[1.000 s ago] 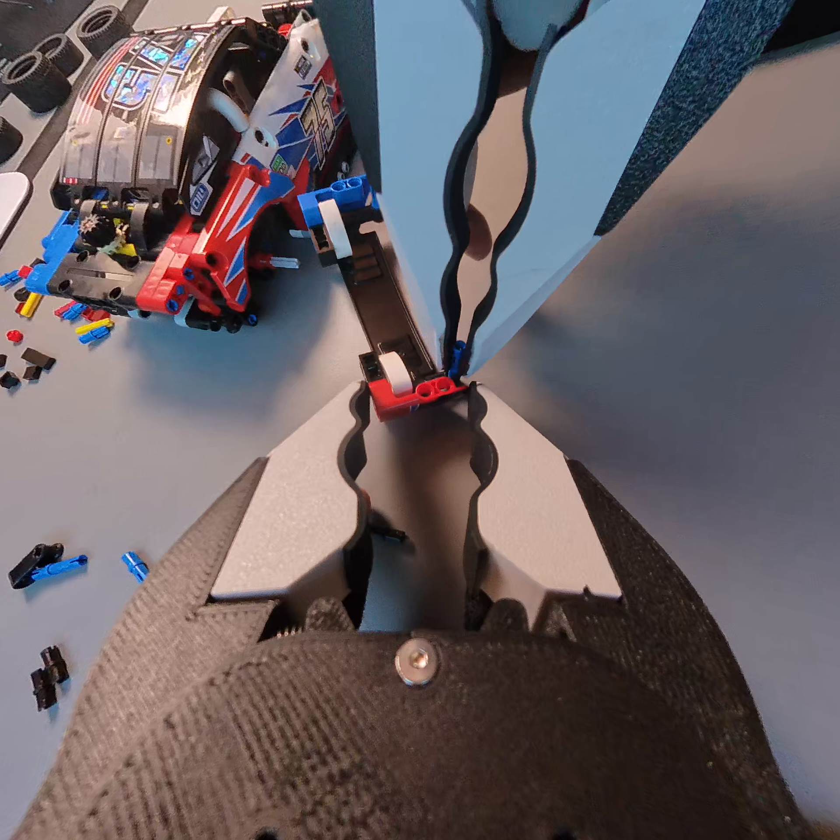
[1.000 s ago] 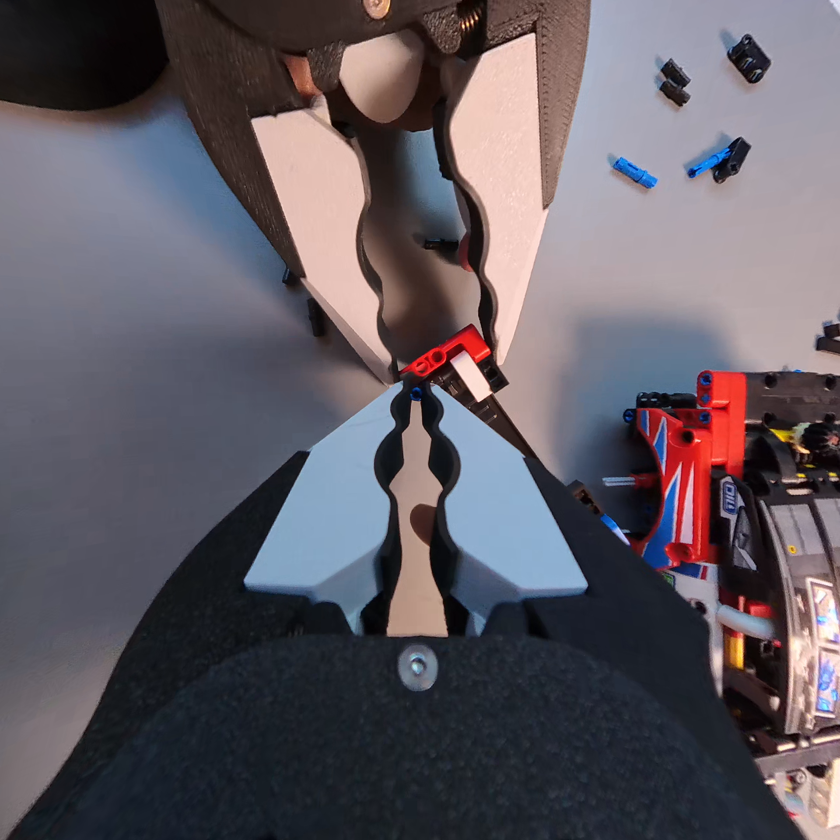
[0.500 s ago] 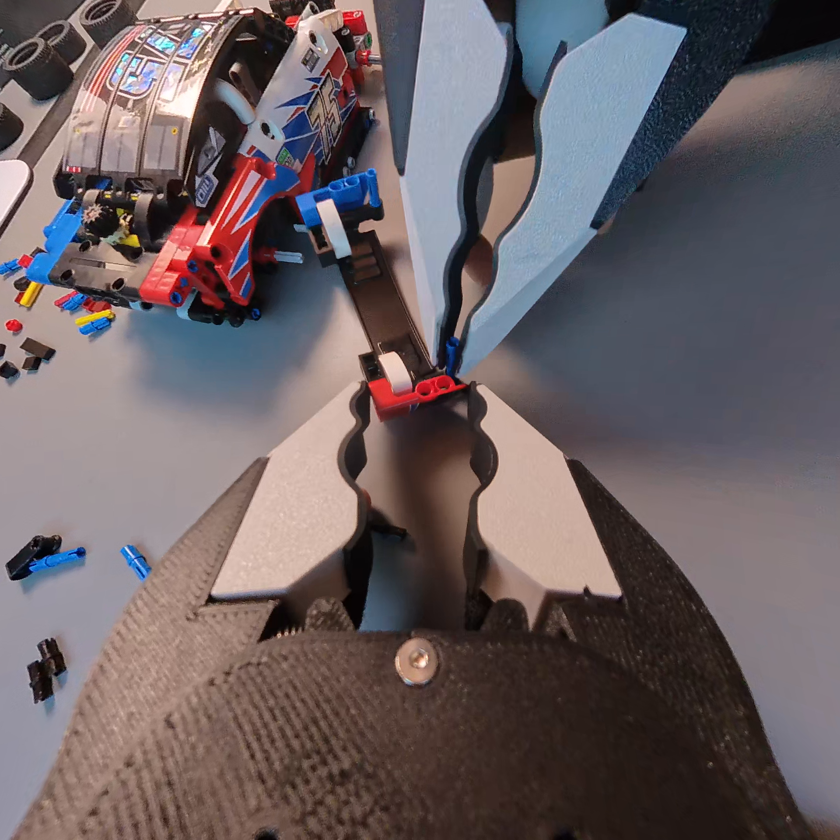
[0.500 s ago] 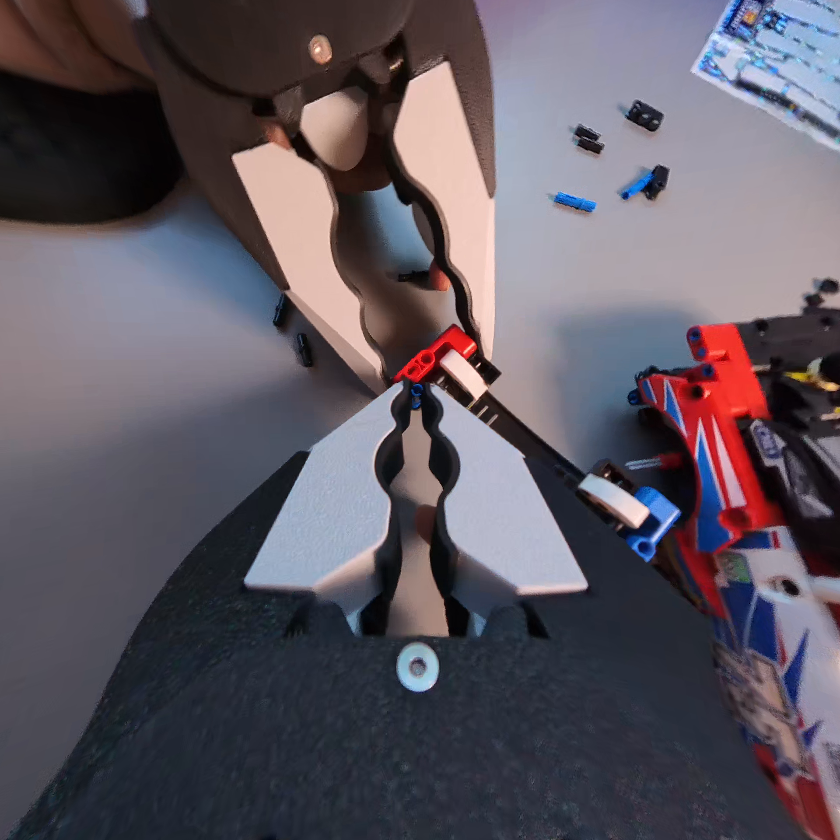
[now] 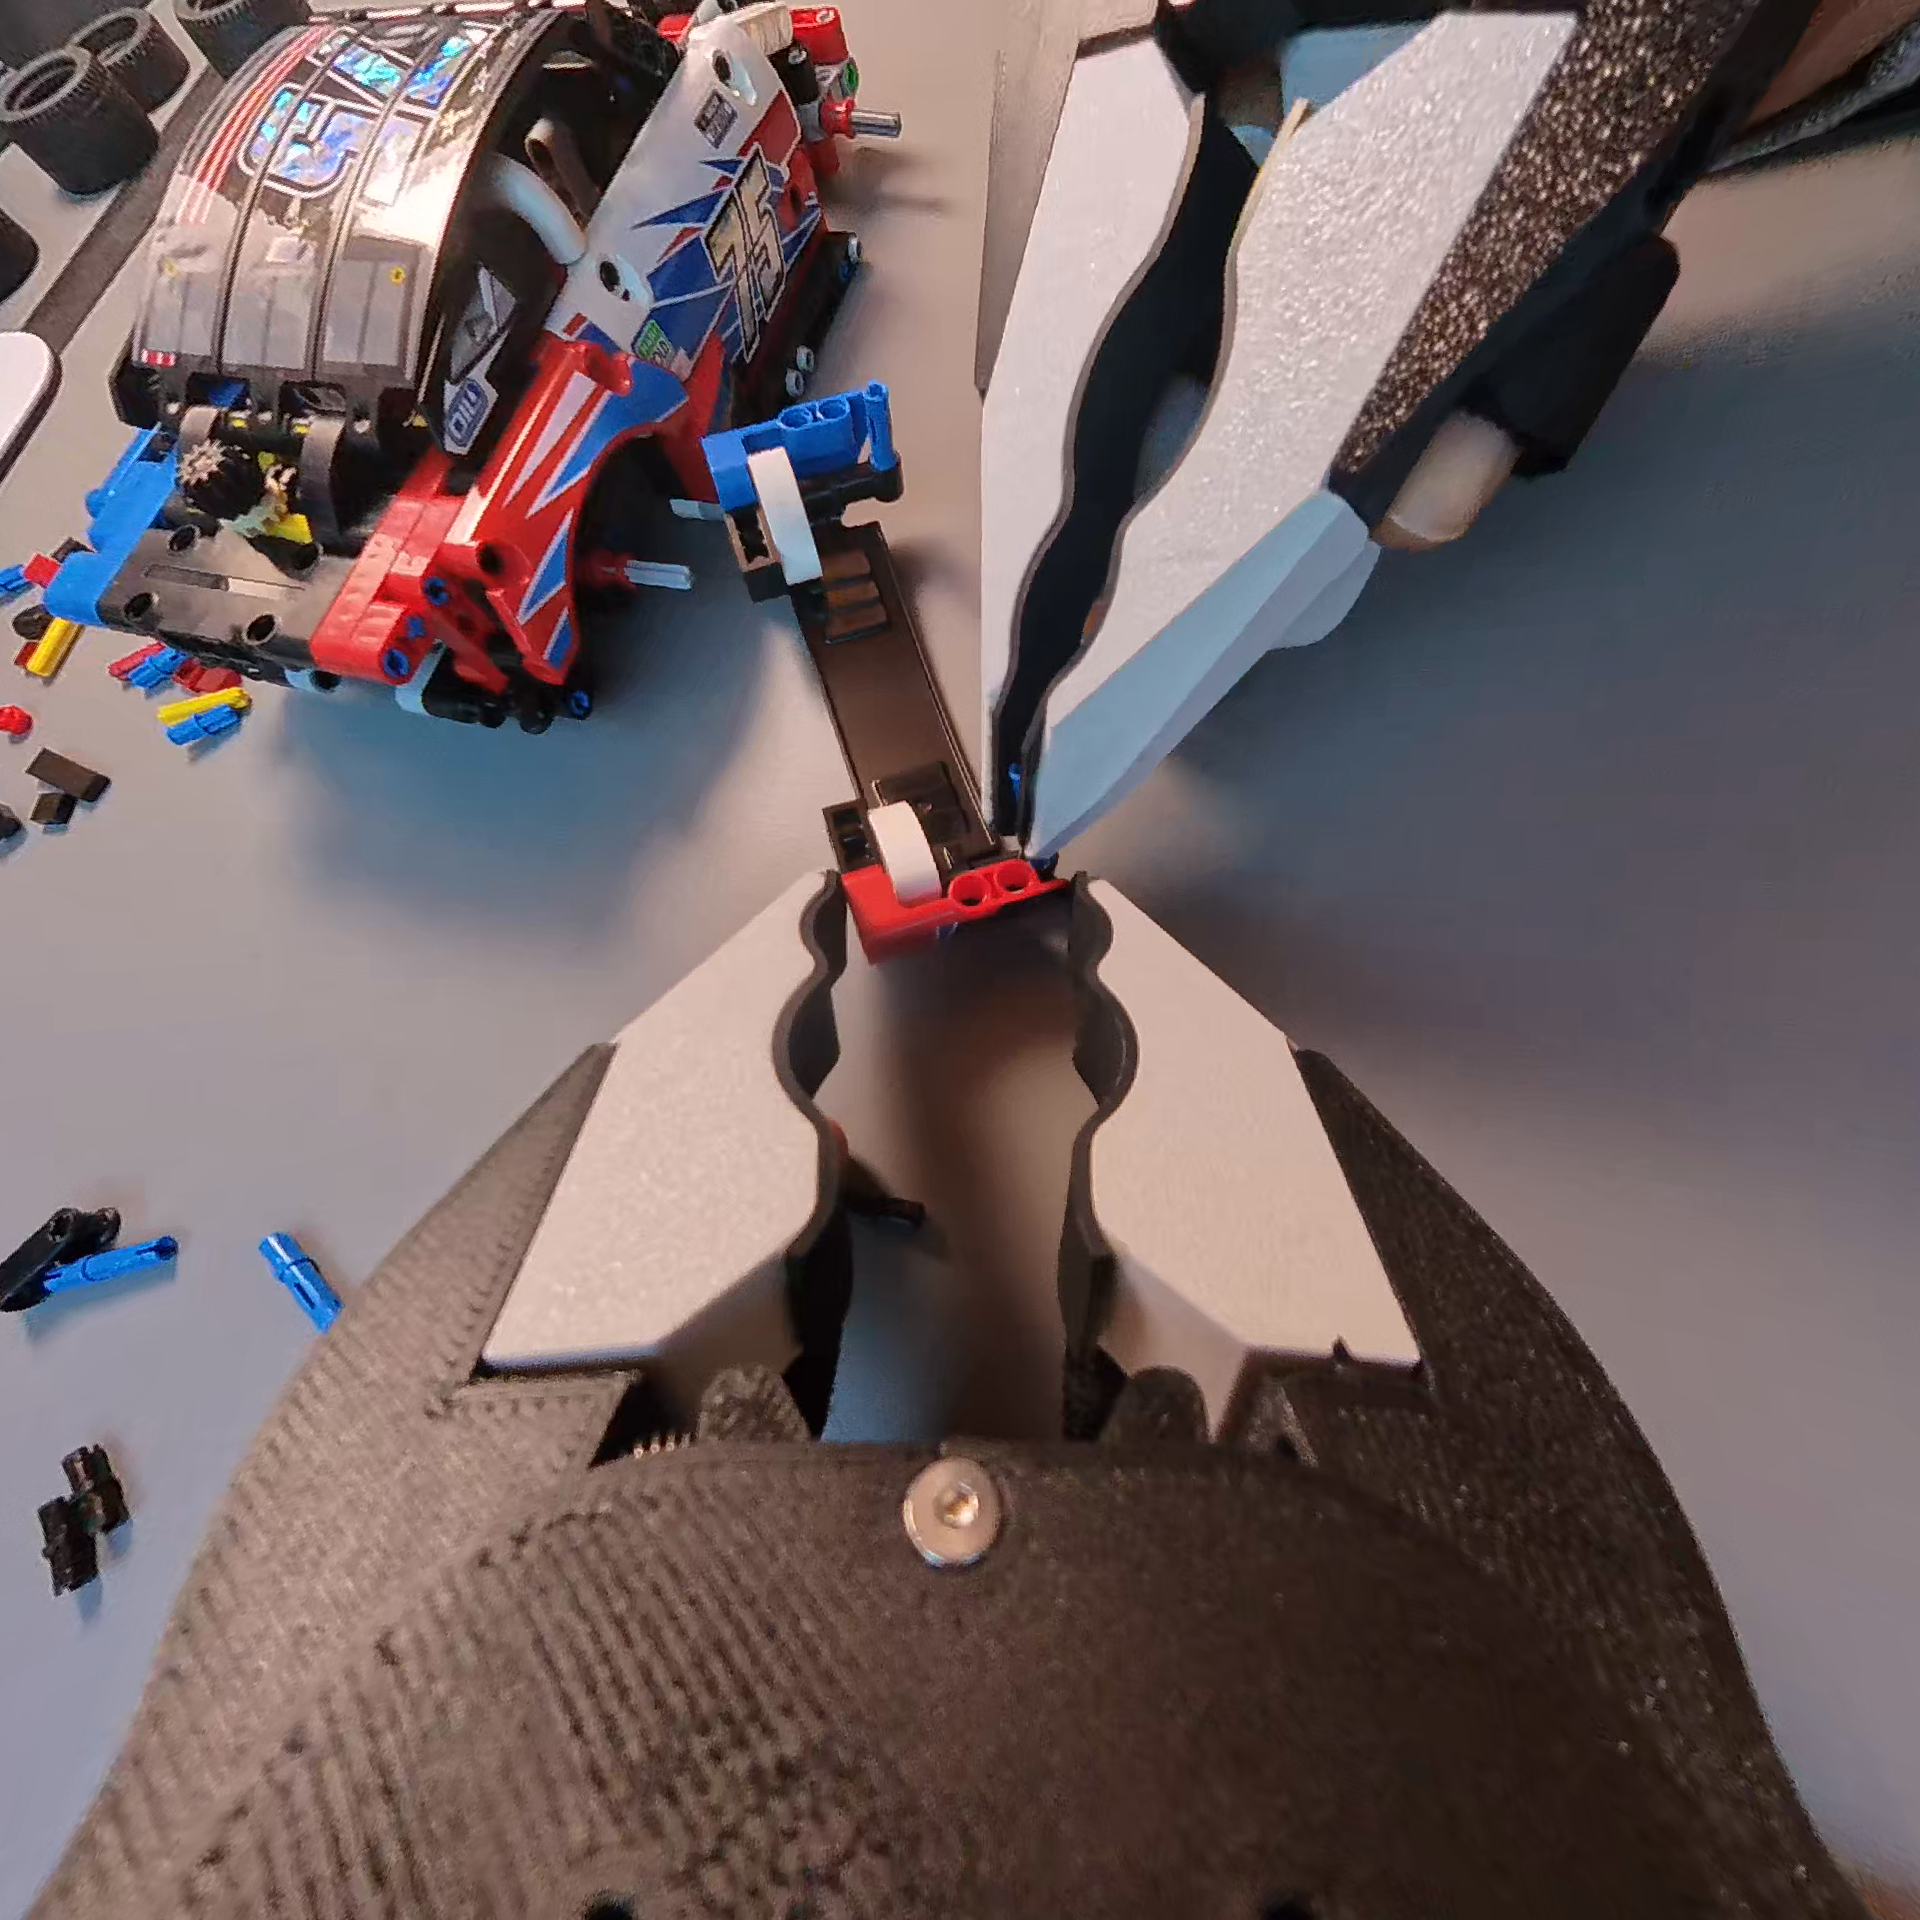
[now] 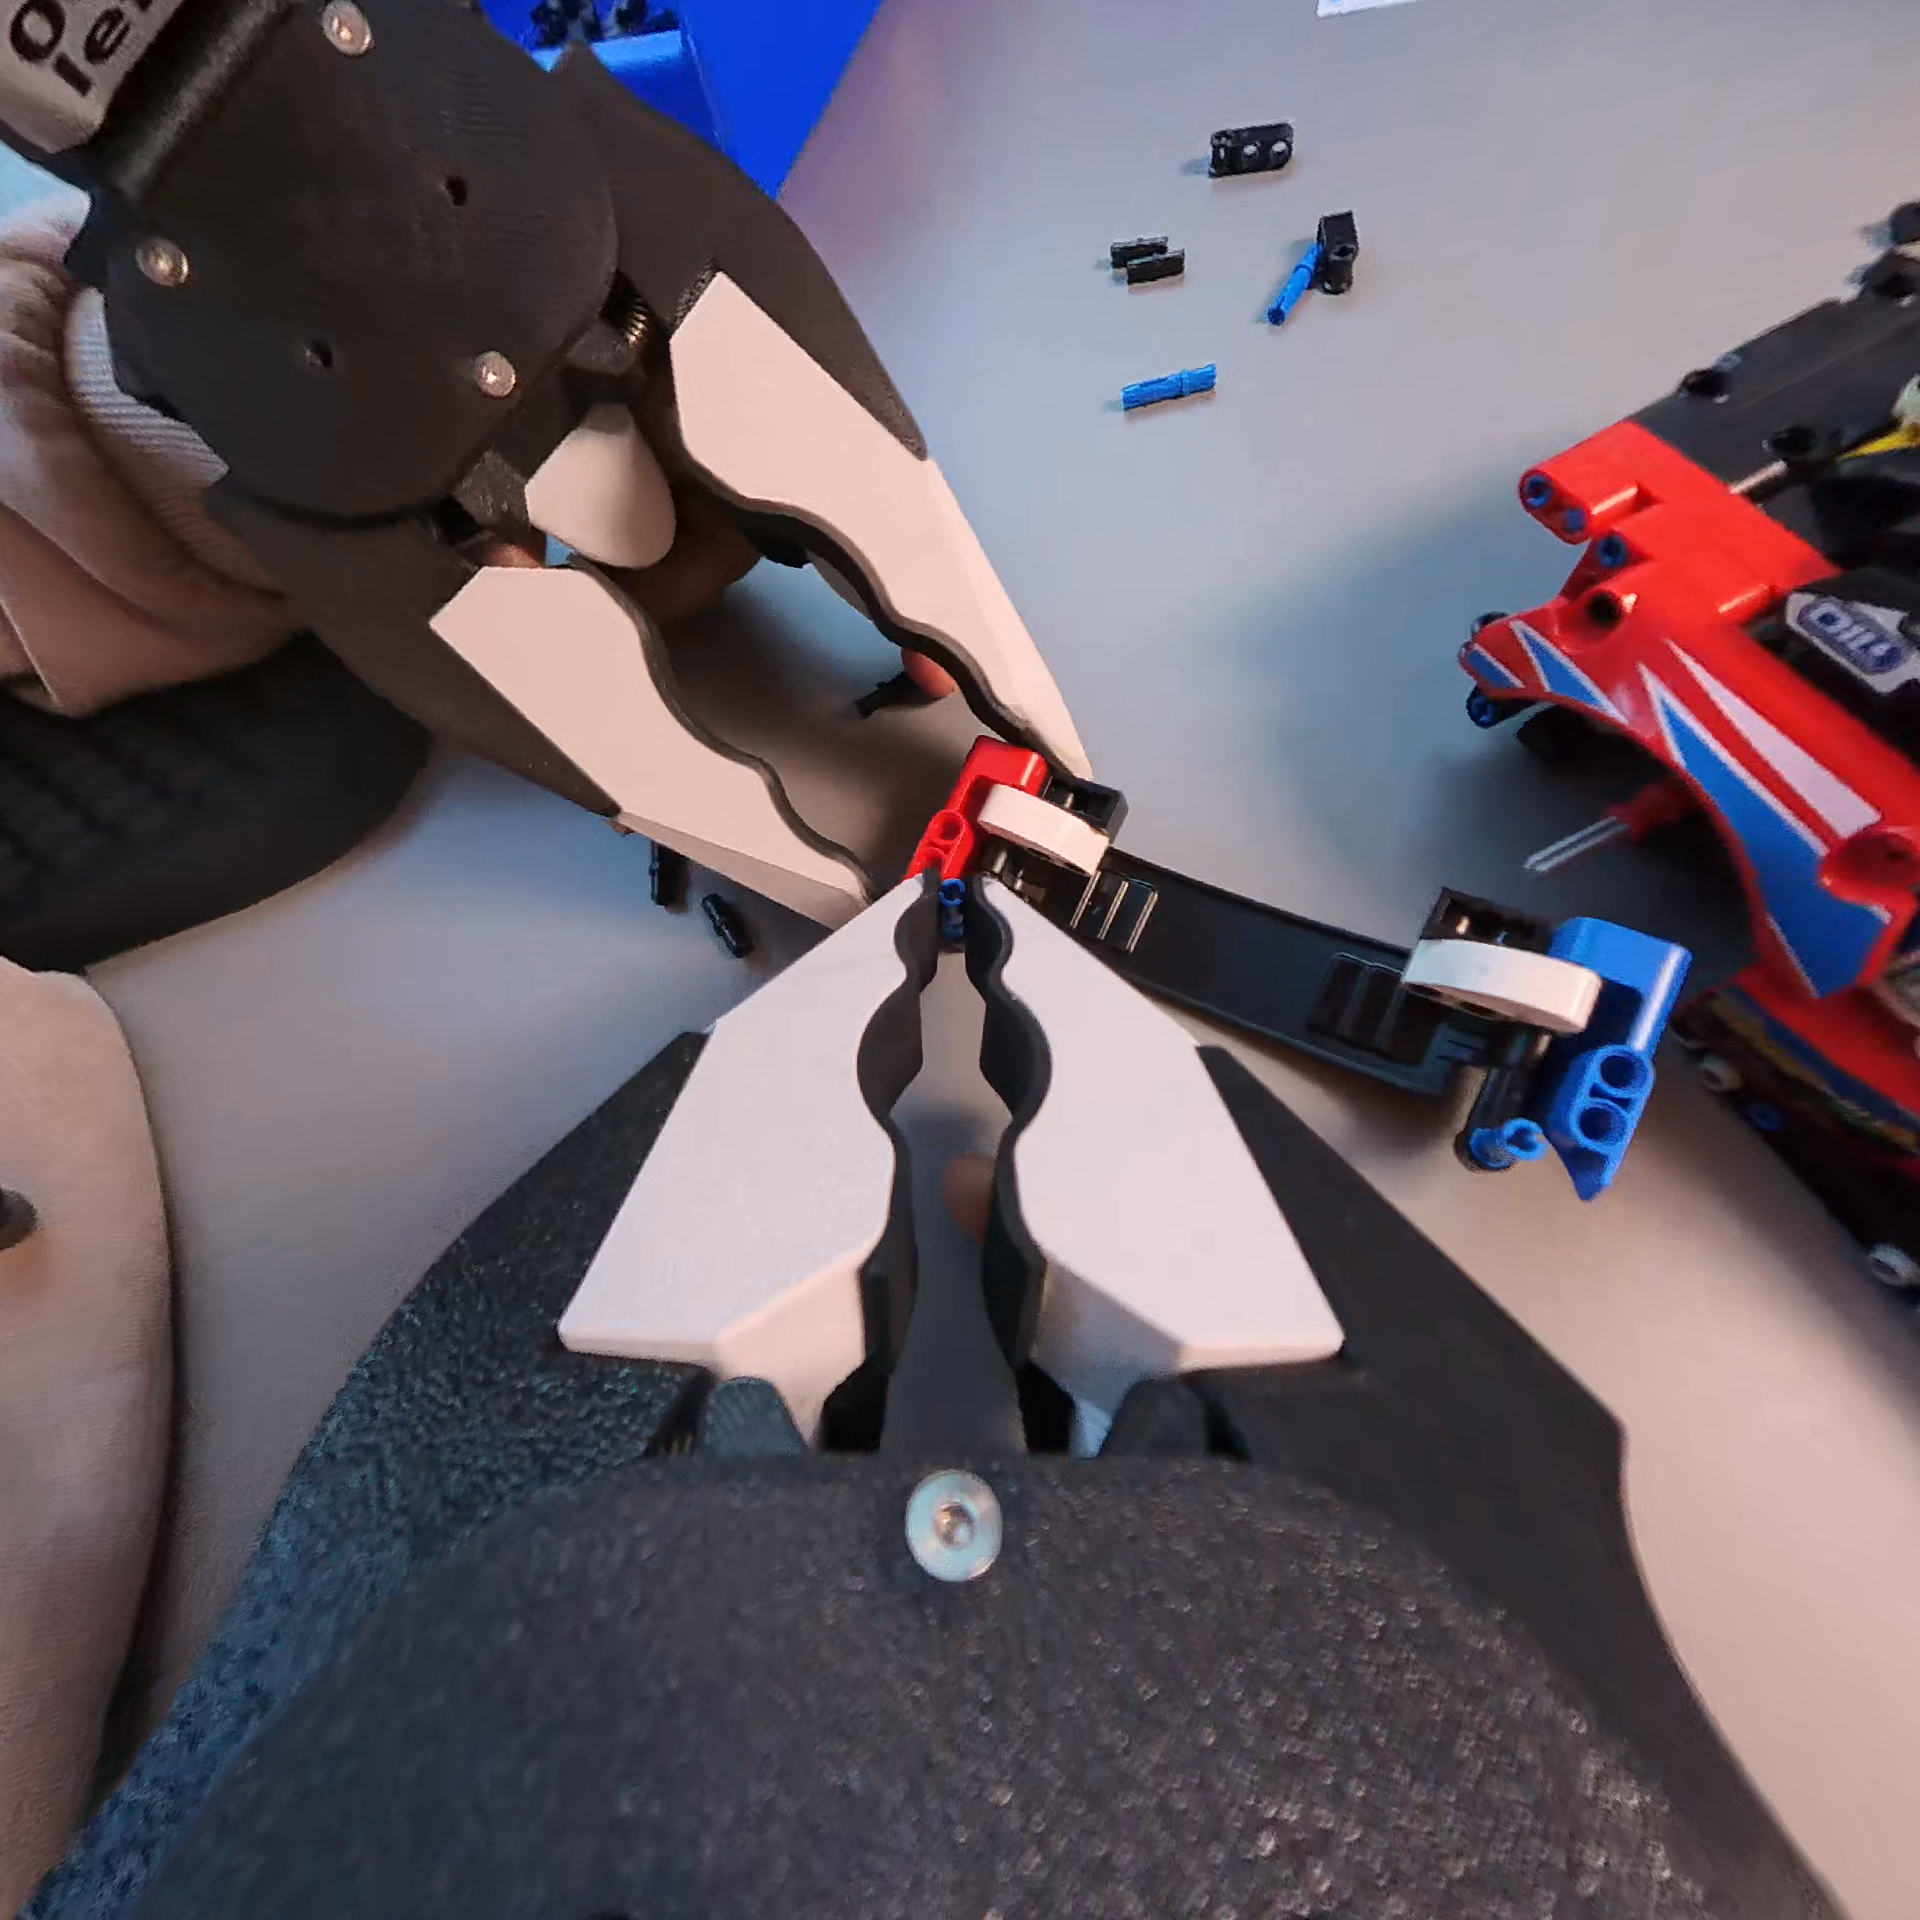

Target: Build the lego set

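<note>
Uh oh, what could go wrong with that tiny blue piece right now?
The right gripper pinches the small blue pin only at its fingertips, so it could pop out. The left gripper grips just the red end piece, so the long black beam might swing and bump the race car.

This looks like a hobby or lab workbench: a plain matte grey surface (image 5: 1558, 935) carries a half-built red, white and blue toy racing car (image 5: 468, 343), spare black rubber tyres (image 5: 83, 114) and scattered small blue and black plastic connector pins (image 6: 1169, 387). A blue plastic parts bin (image 6: 769, 73) stands at the far edge.
</note>
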`<state>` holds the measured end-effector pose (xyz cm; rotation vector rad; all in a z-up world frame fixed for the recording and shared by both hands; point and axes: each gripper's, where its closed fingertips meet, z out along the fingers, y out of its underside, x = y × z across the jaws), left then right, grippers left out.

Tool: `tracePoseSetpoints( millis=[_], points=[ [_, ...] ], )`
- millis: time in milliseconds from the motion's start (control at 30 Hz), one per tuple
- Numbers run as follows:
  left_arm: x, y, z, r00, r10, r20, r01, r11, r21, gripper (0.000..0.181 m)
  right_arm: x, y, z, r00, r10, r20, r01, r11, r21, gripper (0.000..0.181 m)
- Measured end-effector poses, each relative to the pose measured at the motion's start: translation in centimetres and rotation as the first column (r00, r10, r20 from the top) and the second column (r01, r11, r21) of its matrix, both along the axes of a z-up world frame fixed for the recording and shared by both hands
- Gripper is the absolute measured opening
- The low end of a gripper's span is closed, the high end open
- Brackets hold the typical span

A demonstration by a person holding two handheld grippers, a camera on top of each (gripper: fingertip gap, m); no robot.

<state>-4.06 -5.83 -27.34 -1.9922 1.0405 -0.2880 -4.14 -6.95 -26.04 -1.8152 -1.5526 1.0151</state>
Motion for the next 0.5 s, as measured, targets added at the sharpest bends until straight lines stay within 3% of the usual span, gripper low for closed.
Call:
tracePoseSetpoints(
  millis=[67,133,233,367,500],
  points=[
    [0.0,0.0,0.0,1.0,0.001,0.0,-0.001,1.0,-0.001,0.041,0.0,0.0,0.0,1.0,0.009,0.007,-0.009,0.999,0.049,0.002],
    [0.0,0.0,0.0,1.0,0.002,0.001,-0.002,1.0,-0.001,0.041,0.0,0.1,-0.1,0.998,0.06,0.036,-0.066,0.976,0.206,0.002],
    [0.0,0.0,0.0,1.0,0.004,0.003,-0.004,1.0,-0.004,0.042,-0.2,-0.2,-0.3,0.974,0.203,0.1,-0.226,0.858,0.462,0.002],
    [-0.1,0.0,0.0,1.0,0.005,0.003,-0.005,1.0,-0.003,0.042,-0.2,-0.2,-0.3,0.932,0.335,0.137,-0.361,0.822,0.44,0.003],
    [0.0,0.0,0.0,1.0,-0.001,0.0,0.001,1.0,-0.001,0.041,0.4,-0.1,-1.1,0.919,0.354,0.173,-0.394,0.823,0.41,0.004]
  ],
)
